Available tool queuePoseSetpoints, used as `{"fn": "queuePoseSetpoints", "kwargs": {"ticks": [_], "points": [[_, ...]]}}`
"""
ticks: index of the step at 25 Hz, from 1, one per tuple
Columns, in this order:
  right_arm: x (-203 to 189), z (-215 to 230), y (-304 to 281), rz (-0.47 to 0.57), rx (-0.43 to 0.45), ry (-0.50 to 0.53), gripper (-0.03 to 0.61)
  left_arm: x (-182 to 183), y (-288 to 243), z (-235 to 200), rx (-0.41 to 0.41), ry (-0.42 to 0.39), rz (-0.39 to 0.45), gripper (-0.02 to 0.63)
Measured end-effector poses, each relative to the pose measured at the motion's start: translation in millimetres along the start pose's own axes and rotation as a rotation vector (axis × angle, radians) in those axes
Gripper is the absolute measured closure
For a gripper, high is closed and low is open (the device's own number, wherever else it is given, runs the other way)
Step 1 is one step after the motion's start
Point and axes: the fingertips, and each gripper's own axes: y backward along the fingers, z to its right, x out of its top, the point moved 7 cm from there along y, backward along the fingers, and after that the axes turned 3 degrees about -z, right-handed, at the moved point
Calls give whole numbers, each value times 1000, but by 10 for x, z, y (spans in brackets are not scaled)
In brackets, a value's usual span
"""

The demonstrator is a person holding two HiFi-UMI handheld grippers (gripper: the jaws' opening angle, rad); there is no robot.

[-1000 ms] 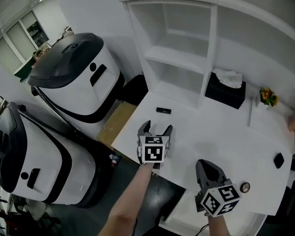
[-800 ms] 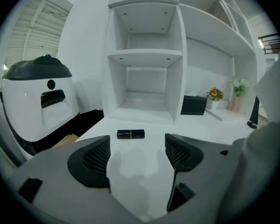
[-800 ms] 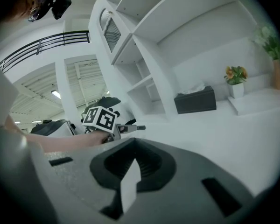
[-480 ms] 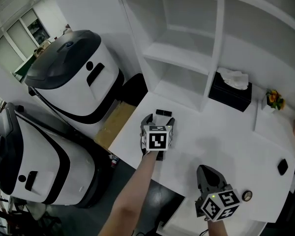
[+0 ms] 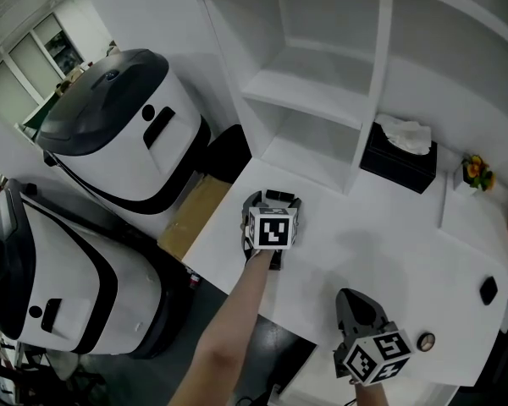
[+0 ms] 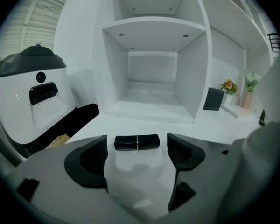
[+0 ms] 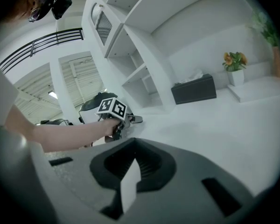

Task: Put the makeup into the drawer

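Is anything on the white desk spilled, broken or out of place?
Nothing is spilled or broken. The black lipstick lies flat on the desk, untouched, between the left gripper's jaws, which have just opened wider.

White desk surface (image 5: 389, 252). White open shelf unit (image 5: 322, 100) sits on its back left corner. Black tissue box (image 5: 398, 166), white tissue sticking out, at the back edge just right of the shelf unit's side wall. Small pot of orange-yellow flowers (image 5: 477, 174) further right along the back edge. Small black object (image 5: 488, 290) by the right edge. Small round object (image 5: 423, 341) near the front edge, too small to identify. Off the left edge, on the floor: far white-and-black machine (image 5: 118, 134), near white-and-black machine (image 5: 59, 277), cardboard piece (image 5: 190, 214) between the far machine and the desk.
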Motion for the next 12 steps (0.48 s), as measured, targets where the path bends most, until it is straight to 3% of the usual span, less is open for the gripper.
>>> {"fn": "queuePoseSetpoints", "kwargs": {"ticks": [7,12], "points": [[-19,17,7,-8,-8,-2,577,4,-118,44,14,-41,-94,227],[-35,-14,-1,-21,-6,14,577,8,-128,29,12,-40,-106,227]]}}
